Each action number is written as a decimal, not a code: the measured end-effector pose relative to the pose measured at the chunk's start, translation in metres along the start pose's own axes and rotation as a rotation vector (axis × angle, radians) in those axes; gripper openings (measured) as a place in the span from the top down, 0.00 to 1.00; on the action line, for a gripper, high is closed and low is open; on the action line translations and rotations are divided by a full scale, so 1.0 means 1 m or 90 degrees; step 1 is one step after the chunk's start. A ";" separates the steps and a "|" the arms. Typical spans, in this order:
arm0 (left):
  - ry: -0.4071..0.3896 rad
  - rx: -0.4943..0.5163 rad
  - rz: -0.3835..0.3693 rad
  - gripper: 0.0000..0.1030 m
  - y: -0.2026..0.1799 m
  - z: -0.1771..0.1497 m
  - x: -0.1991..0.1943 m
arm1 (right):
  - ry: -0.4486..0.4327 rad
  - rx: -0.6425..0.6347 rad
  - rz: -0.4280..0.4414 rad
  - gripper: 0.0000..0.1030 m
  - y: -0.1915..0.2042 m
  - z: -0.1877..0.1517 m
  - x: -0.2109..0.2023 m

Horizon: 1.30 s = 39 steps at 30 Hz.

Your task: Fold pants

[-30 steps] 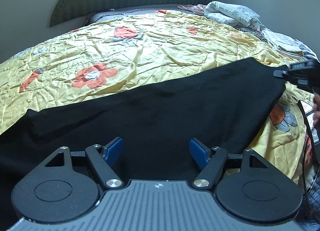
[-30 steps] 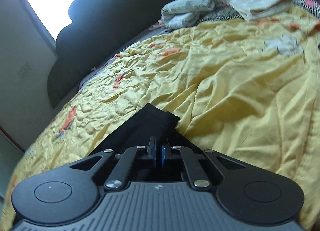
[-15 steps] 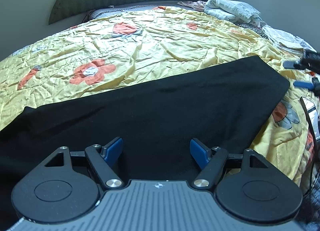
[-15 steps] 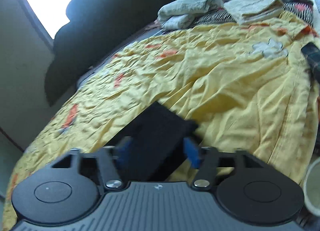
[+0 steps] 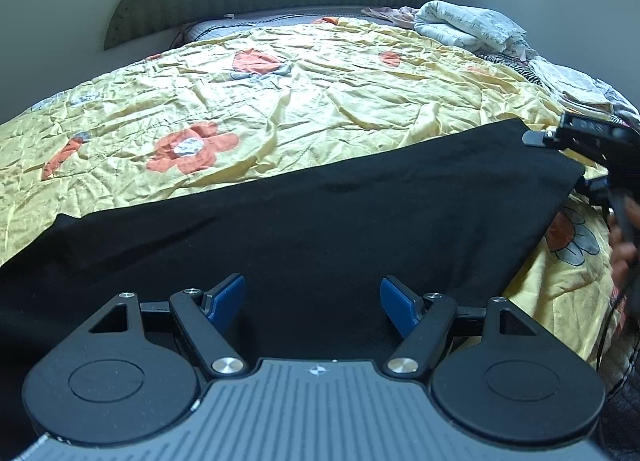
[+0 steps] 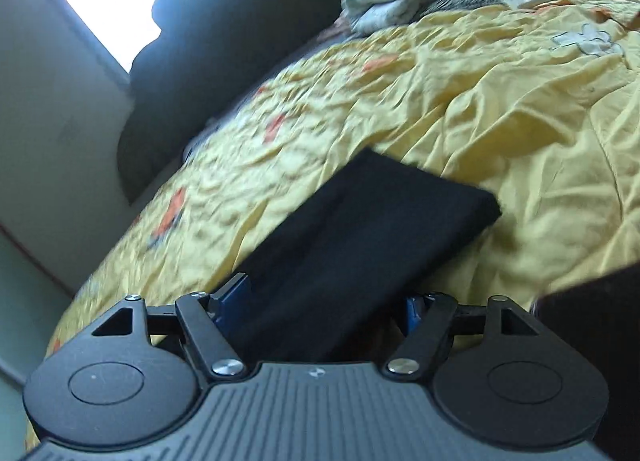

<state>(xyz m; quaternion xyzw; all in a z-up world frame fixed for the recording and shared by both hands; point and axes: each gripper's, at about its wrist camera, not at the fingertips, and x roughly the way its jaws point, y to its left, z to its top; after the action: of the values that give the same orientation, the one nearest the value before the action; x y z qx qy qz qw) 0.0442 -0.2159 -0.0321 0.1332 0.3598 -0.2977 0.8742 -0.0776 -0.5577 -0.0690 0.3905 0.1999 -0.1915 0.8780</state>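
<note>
Crumpled yellow floral quilted bedspread covered bed. Long flat matte black fabric pants lay across it, under and ahead of left gripper, jaws wide apart, empty. Right gripper, clamped on pants end second ago, had let go; pads apart, cloth lying loose between.

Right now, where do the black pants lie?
The black pants lie flat across the near part of the yellow floral quilt, filling the lower middle of the left wrist view; the right gripper hovers at their far right corner.
</note>
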 end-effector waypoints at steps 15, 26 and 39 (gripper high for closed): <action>0.090 -0.318 -0.258 0.23 0.050 0.037 0.039 | -0.067 -0.188 0.010 0.93 0.032 0.009 0.009; 0.076 -0.489 -0.455 0.17 0.043 0.071 0.076 | -0.046 -0.475 0.065 0.93 0.121 -0.062 0.001; 0.140 -0.526 -0.430 0.84 0.055 0.058 0.108 | -0.007 -0.520 0.136 0.93 0.144 -0.106 -0.016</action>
<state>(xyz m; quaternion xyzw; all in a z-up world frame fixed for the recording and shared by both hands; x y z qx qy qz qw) 0.1711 -0.2440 -0.0666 -0.3142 0.5591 -0.3801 0.6665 -0.0412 -0.3845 -0.0386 0.0278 0.2133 -0.0061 0.9766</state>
